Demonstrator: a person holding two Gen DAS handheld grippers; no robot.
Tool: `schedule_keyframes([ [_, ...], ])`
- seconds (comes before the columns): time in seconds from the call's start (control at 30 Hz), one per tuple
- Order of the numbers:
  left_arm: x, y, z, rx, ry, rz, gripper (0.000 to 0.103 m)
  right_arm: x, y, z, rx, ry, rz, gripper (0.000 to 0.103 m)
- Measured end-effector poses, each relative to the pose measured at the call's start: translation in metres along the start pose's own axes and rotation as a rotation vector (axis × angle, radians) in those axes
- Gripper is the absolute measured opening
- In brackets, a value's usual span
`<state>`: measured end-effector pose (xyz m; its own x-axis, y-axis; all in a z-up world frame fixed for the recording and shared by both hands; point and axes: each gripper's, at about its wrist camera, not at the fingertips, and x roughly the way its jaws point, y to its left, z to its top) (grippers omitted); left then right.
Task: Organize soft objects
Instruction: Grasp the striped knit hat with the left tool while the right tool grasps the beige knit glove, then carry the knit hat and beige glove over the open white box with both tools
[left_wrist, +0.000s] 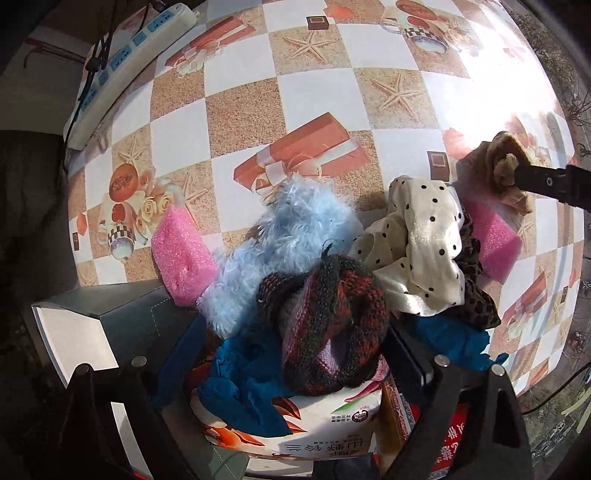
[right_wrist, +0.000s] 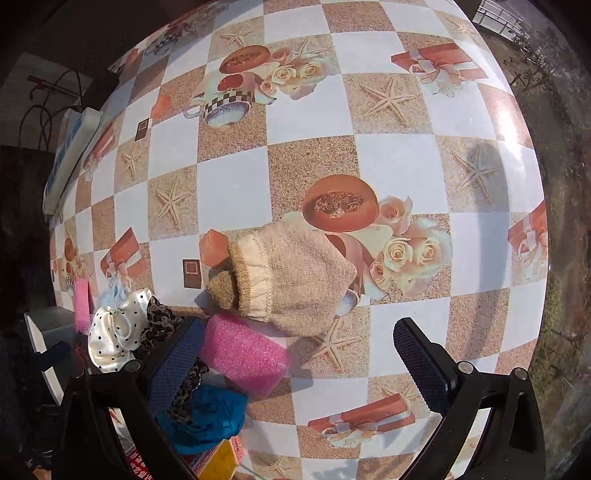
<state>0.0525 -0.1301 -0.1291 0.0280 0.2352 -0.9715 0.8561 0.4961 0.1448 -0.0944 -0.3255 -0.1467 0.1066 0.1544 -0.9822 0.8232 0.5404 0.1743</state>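
Observation:
In the left wrist view my left gripper (left_wrist: 295, 354) is wide open around a red-and-black knitted scrunchie (left_wrist: 328, 328) lying on a pile: a fluffy light-blue piece (left_wrist: 280, 240), a white polka-dot scrunchie (left_wrist: 424, 251), a leopard-print scrunchie (left_wrist: 476, 291), blue tissue (left_wrist: 240, 384) and two pink sponges (left_wrist: 181, 254). In the right wrist view my right gripper (right_wrist: 295, 362) is open and empty just short of a beige knitted sock (right_wrist: 295, 280) lying flat on the table, with a pink sponge (right_wrist: 243, 354) by its left finger. The right gripper's finger (left_wrist: 543, 181) also shows by the sock (left_wrist: 506, 166) in the left view.
A grey open box (left_wrist: 96, 314) stands at the left of the pile. Printed packets (left_wrist: 332, 439) lie under the soft things. A white power strip (left_wrist: 129, 62) with cables lies at the far left of the checked tablecloth (right_wrist: 388, 158). The table's right edge is near.

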Motion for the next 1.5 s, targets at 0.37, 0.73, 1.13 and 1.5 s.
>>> schedule_keyframes([
  [0.37, -0.012, 0.014, -0.008, -0.063, -0.067, -0.063, 0.039, 0.019, 0.020, 0.004, -0.093, 0.046, 0.023, 0.035],
  [0.73, -0.104, -0.006, -0.026, -0.006, -0.338, -0.010, 0.039, -0.060, 0.003, -0.040, -0.123, -0.131, 0.076, 0.035],
  [1.13, -0.139, -0.138, -0.081, 0.427, -0.412, -0.089, 0.038, -0.101, -0.054, -0.109, -0.006, -0.199, 0.032, 0.035],
  [1.5, -0.124, -0.176, -0.172, 0.750, -0.341, -0.193, 0.038, -0.088, -0.072, -0.182, 0.034, -0.148, 0.011, 0.035],
])
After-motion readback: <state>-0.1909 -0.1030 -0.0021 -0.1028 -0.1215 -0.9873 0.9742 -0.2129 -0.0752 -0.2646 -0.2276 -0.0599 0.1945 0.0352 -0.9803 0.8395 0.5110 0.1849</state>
